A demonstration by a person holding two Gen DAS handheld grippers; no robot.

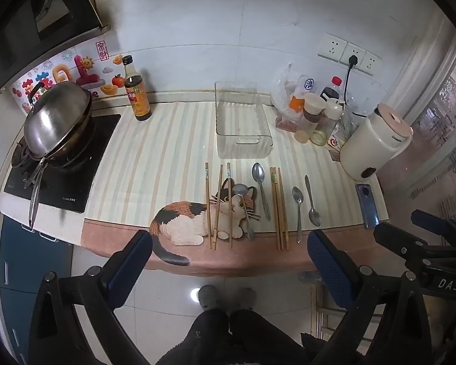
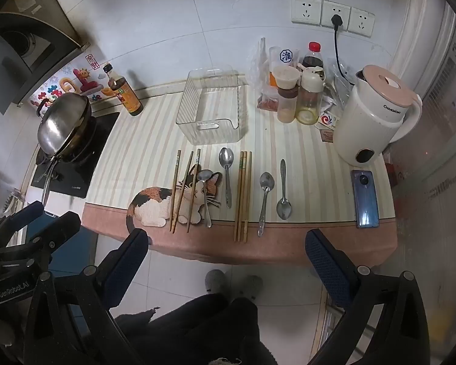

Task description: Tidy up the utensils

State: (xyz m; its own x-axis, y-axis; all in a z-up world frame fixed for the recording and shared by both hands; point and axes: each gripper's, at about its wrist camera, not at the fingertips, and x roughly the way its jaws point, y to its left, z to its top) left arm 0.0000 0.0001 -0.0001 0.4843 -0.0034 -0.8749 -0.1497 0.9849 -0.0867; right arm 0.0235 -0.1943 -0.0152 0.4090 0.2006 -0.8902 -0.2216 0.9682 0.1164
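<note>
Several metal spoons and wooden chopsticks lie in a row on the striped counter mat. One group of chopsticks (image 1: 218, 203) (image 2: 182, 188) lies on the cat picture, another (image 1: 279, 206) (image 2: 242, 194) in the middle. Spoons lie between and to the right of them (image 1: 260, 191) (image 2: 226, 176) (image 2: 284, 191). A clear plastic bin (image 1: 243, 121) (image 2: 211, 112) stands behind them, empty. My left gripper (image 1: 229, 255) and right gripper (image 2: 228, 254) are both open and empty, held in front of the counter edge above the floor.
A wok (image 1: 57, 118) sits on the stove at left. A soy sauce bottle (image 1: 136, 91), condiment jars (image 2: 301, 91), a white kettle (image 2: 377, 115) and a blue phone (image 2: 364, 197) stand around the utensils. The right gripper's body (image 1: 425, 243) shows in the left wrist view.
</note>
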